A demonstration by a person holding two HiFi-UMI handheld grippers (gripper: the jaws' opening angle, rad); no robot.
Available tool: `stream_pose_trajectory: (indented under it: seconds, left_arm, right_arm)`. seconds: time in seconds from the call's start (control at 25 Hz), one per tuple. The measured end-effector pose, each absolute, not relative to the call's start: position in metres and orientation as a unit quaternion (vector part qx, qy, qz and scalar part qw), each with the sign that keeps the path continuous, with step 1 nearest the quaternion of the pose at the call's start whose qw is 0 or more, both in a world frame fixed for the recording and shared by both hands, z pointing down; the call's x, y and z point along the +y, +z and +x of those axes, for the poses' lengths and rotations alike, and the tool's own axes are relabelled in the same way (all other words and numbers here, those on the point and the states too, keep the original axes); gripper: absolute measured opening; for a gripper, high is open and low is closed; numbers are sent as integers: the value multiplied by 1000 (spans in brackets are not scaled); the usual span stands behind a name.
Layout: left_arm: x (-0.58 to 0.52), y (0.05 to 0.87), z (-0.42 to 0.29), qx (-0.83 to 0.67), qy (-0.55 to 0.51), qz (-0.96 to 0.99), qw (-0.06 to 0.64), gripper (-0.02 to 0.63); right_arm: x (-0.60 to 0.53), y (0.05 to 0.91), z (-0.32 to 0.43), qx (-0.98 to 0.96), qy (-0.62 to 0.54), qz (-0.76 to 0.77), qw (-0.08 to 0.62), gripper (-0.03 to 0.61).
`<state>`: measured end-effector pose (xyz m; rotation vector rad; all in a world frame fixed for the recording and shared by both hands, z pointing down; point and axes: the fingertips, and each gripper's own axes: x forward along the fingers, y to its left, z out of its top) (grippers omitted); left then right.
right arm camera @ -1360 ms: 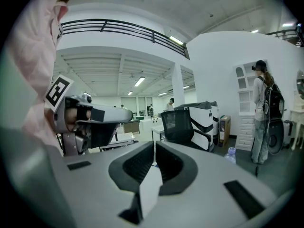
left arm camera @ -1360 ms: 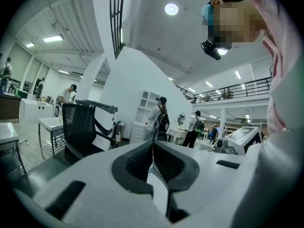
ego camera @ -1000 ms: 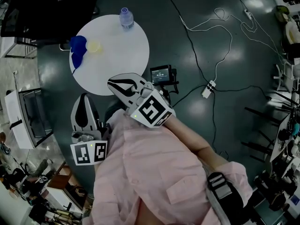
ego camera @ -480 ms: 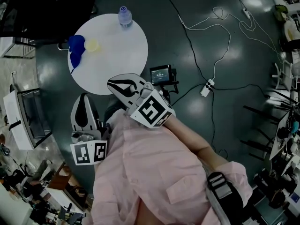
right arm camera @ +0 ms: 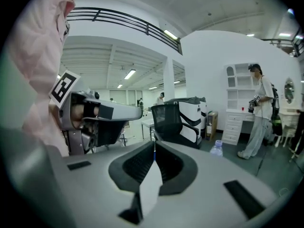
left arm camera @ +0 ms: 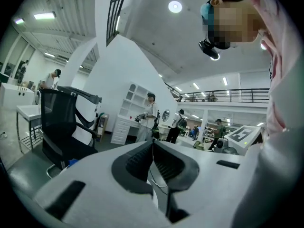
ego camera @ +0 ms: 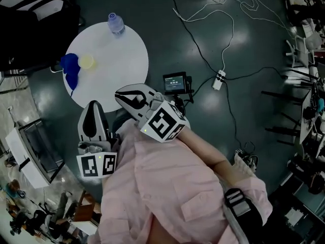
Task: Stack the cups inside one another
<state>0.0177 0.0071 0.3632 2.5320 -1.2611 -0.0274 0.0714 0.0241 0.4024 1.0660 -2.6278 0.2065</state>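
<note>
Since the earlier frames the whole head view has swung, so the round white table (ego camera: 119, 60) now sits further left. Both grippers have kept their place close to the person's chest. The cups look unshifted on the table, so this is a turn of the head rather than work on them. The left gripper (ego camera: 93, 105) and the right gripper (ego camera: 121, 92) both have their jaws pressed together with nothing between them. The cups lie well beyond both sets of jaw tips, ahead and to the left of the right gripper's. A blue cup (ego camera: 69, 65) has a small yellow cup (ego camera: 87, 61) just beside it. A blue streak below may be another cup, too small to tell. The yellow one stands outside the blue.
</note>
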Motion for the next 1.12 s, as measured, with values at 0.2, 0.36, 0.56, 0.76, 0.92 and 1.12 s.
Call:
stream_pose_trajectory:
  seconds: [0.2, 0.36, 0.56, 0.76, 0.92, 1.12]
  left_arm:
    - [-11, 358, 20, -381, -3, 910, 164, 20]
    - [-25, 355, 8, -350, -1, 919, 178, 20]
    - [-40, 355, -9, -316, 1, 930, 189, 20]
    - [-50, 358, -30, -294, -1, 935, 201, 20]
    - [-55, 362, -46, -283, -5, 935, 214, 20]
    - [-55, 363, -63, -279, -6, 934, 223, 20]
  right_arm:
    - [14, 397, 66, -893, 75, 416, 151, 33]
    - [9, 393, 51, -880, 77, 441, 157, 32]
    - [2, 392, 31, -862, 89, 471, 164, 34]
    - [-2, 398, 11, -845, 98, 497, 171, 32]
    - [-2, 400, -6, -838, 107, 505, 177, 34]
    - [0, 402, -20, -833, 110, 512, 180, 33]
